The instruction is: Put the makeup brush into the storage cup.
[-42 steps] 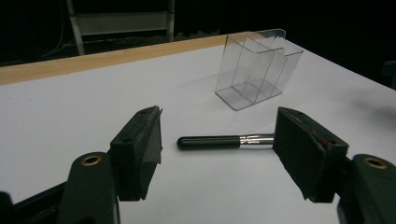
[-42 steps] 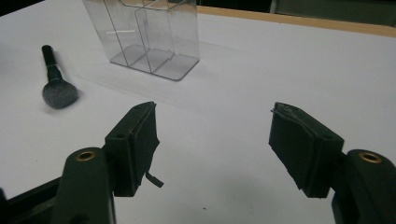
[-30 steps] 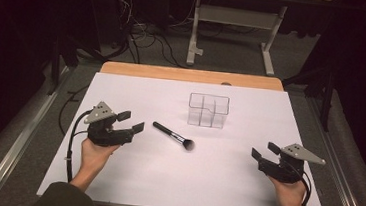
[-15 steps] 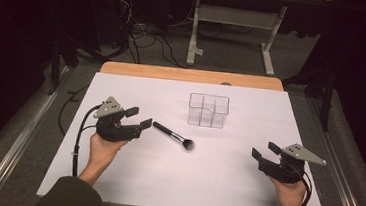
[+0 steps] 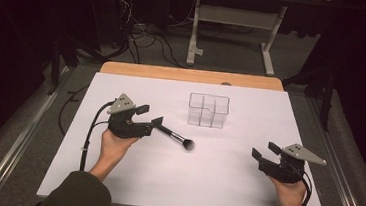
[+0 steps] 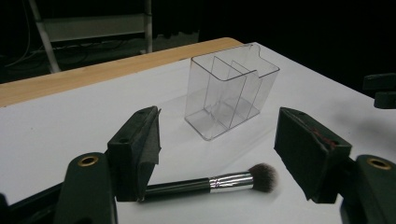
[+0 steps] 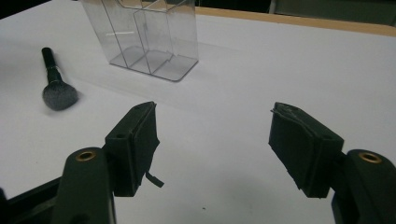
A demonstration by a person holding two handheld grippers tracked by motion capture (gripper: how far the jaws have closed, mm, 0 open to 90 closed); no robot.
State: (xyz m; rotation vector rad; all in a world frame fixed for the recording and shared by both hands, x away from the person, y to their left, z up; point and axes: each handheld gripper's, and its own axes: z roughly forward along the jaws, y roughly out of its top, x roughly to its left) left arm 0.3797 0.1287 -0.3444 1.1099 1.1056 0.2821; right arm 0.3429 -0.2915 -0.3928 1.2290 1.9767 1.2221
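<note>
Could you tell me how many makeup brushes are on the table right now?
1. The makeup brush lies flat on the white table, left of the clear organizer, between the open left hand-held gripper's jaws.

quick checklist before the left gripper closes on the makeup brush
1. Left gripper jaws open: ok.
2. Makeup brush lies flat on the table, handle by one jaw: ok.
3. Pads touching the handle: cannot tell.
4. Clear organizer upright, compartments empty: ok.
5. Right gripper open, apart from the brush: ok.
</note>
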